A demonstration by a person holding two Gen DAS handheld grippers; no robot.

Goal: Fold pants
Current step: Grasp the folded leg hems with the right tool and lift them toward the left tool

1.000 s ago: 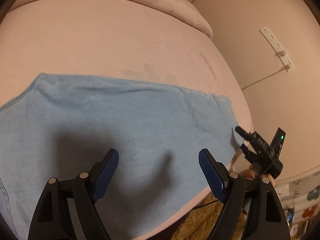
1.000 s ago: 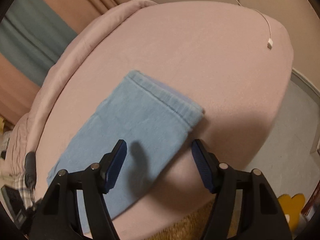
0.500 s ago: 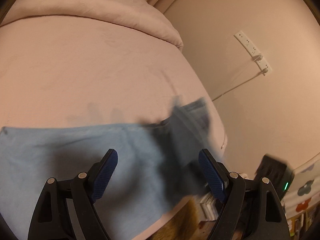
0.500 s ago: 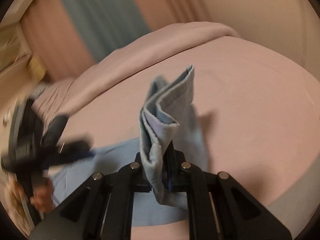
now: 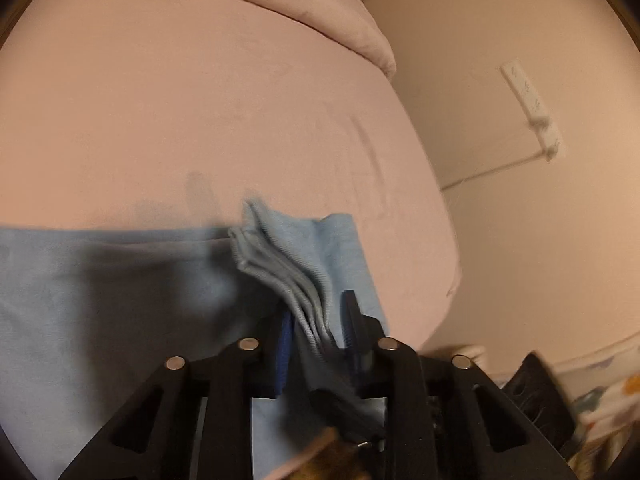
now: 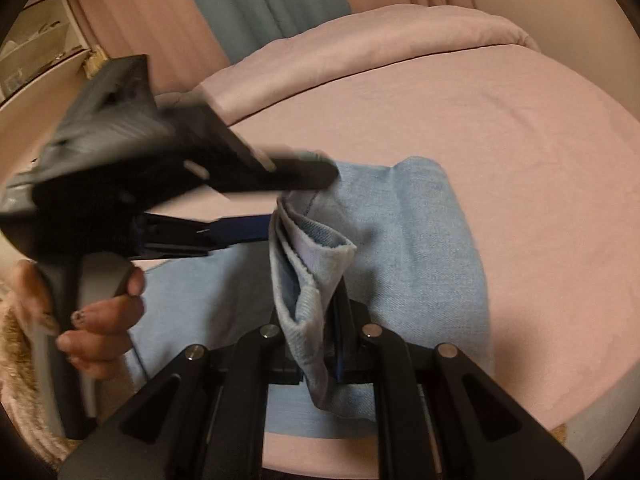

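The light blue pants lie on the pink bed sheet, in the lower middle of both views. The left gripper has just been closing, and its jaws now pinch a bunched edge of the pants between the pads. The right gripper is clenched on another bunched edge, lifted off the sheet. A hand holds the left gripper's handle at the lower left of the right wrist view.

Both wrist views look steeply down, close over the bed; both share the pants there.
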